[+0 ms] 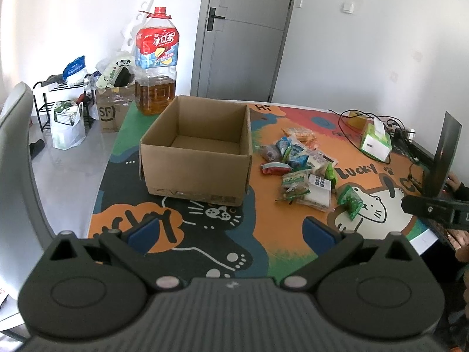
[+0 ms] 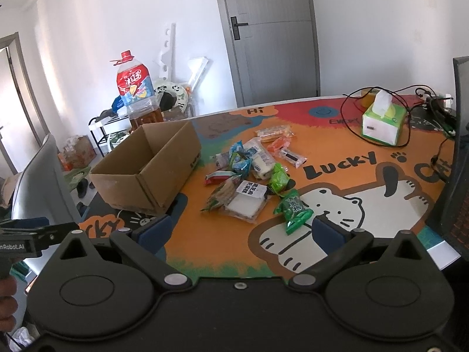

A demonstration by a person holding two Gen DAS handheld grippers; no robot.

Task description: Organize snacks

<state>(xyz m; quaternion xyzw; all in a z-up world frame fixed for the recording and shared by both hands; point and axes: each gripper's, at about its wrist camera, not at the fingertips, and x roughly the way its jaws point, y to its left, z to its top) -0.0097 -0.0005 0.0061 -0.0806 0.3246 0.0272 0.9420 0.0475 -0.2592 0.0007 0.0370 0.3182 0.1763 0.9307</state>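
An open, empty cardboard box stands on the cartoon cat tablecloth; it also shows in the right wrist view. A pile of small snack packets lies to its right, also seen in the right wrist view. A green packet lies nearest, just beyond my right gripper, which is open and empty. My left gripper is open and empty, held over the table's near edge in front of the box. The right gripper's side shows at the left view's right edge.
A large iced tea bottle stands behind the box. A green tissue box and black cables lie at the far right, by a laptop screen. A grey chair back is at the left. Bags and a shelf stand on the floor.
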